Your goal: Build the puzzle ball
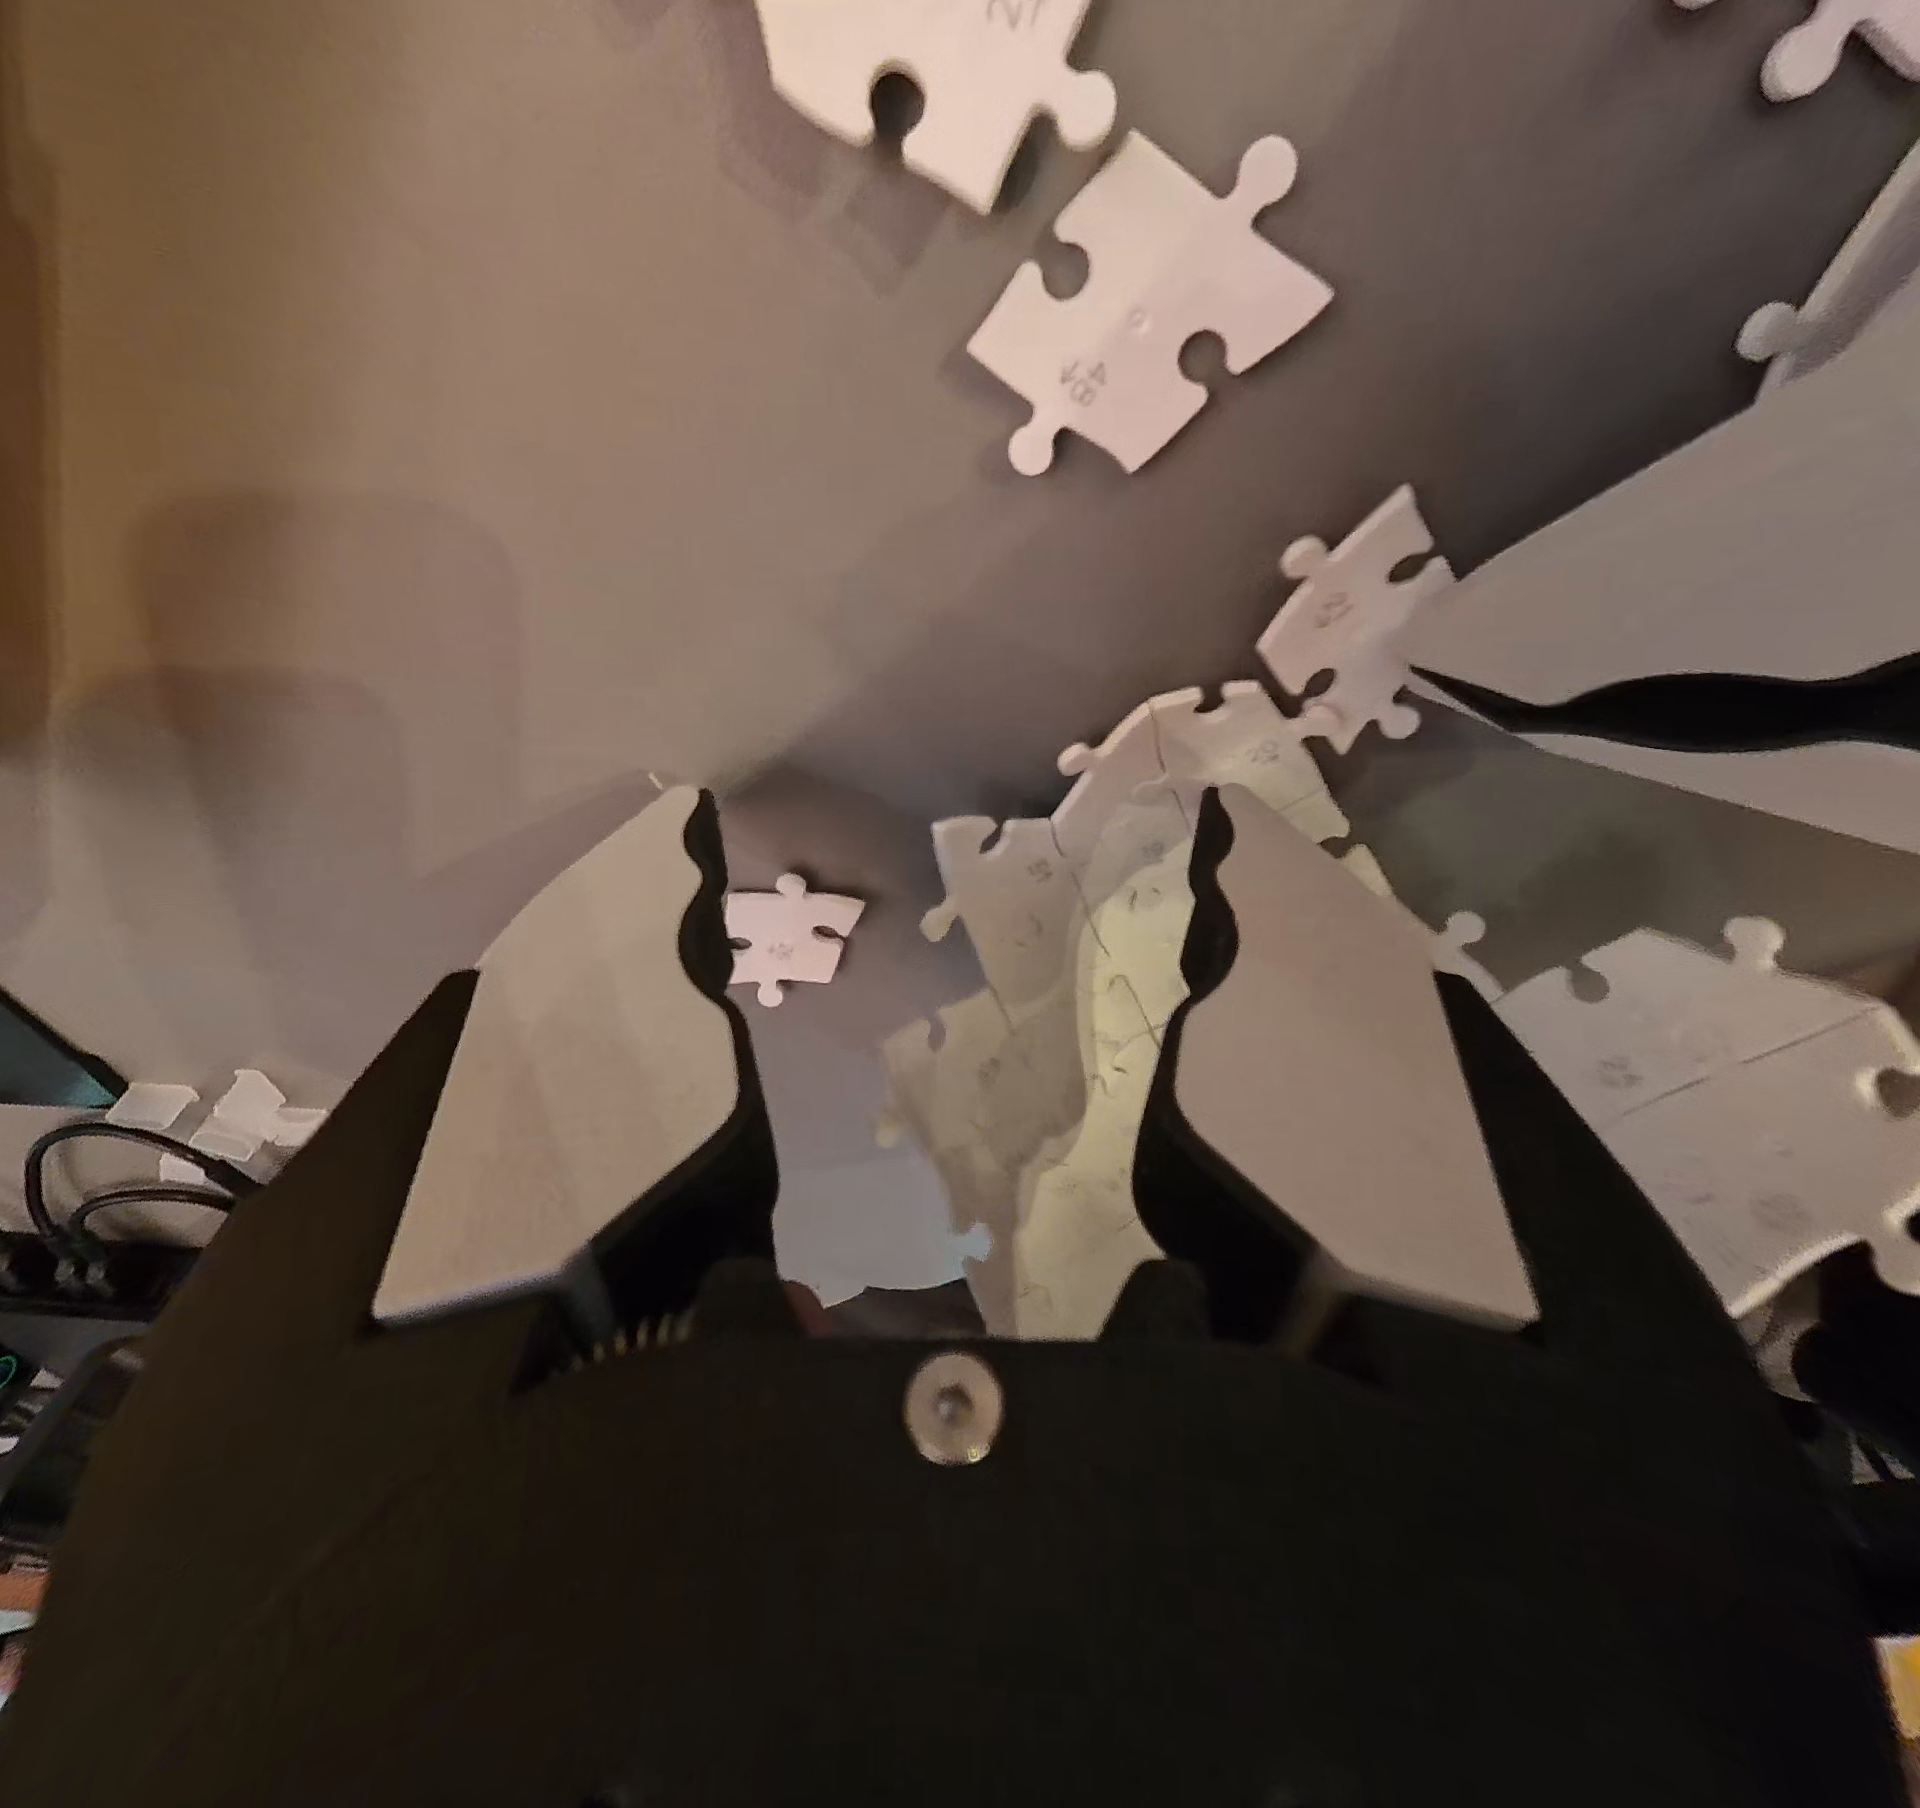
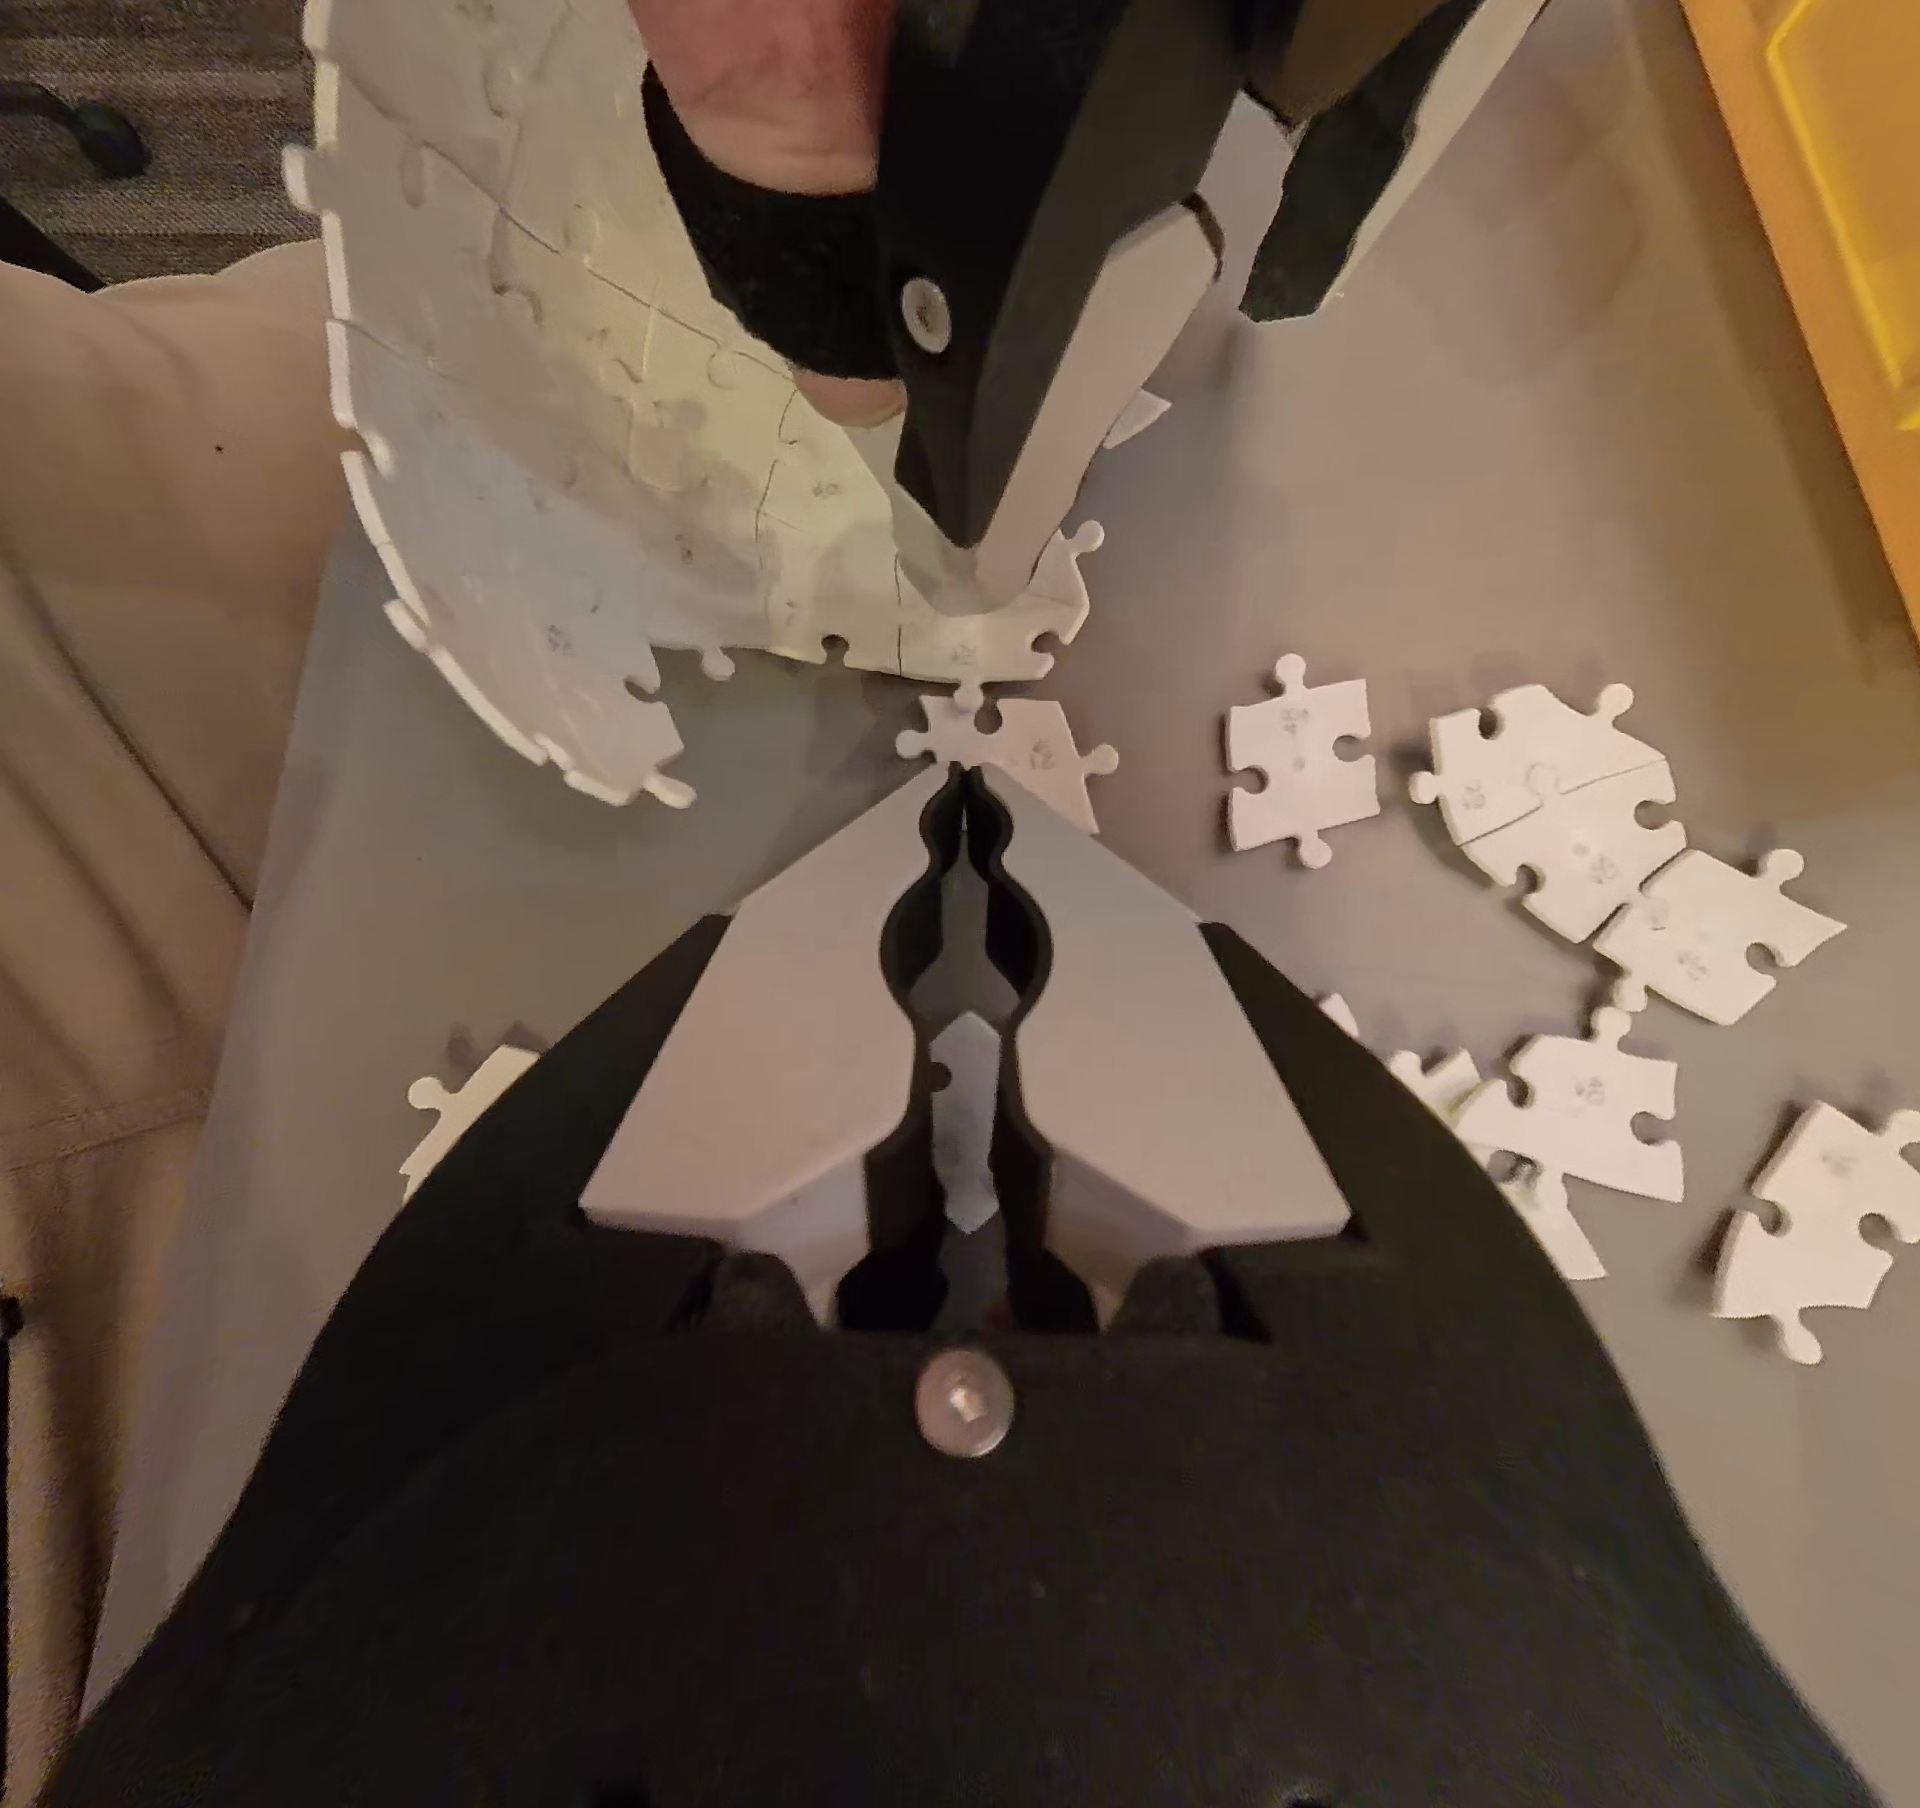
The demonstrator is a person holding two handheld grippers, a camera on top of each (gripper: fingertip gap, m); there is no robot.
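Right claw (image 2: 961,784) clamped on puzzle piece (image 2: 1013,745) beside curved shell (image 2: 582,470); left claw (image 1: 951,823) wide around shell edge.

The right gripper (image 2: 961,782) pinches a single white puzzle piece (image 2: 1023,745) at its tips, jaws nearly together. That piece touches the lower edge of the curved, part-built puzzle shell (image 2: 520,470) just beyond. The left gripper (image 2: 977,553) comes down from the far side onto the shell's rim. Loose pieces (image 2: 1558,823) lie on the grey table (image 2: 1351,532) to the right.
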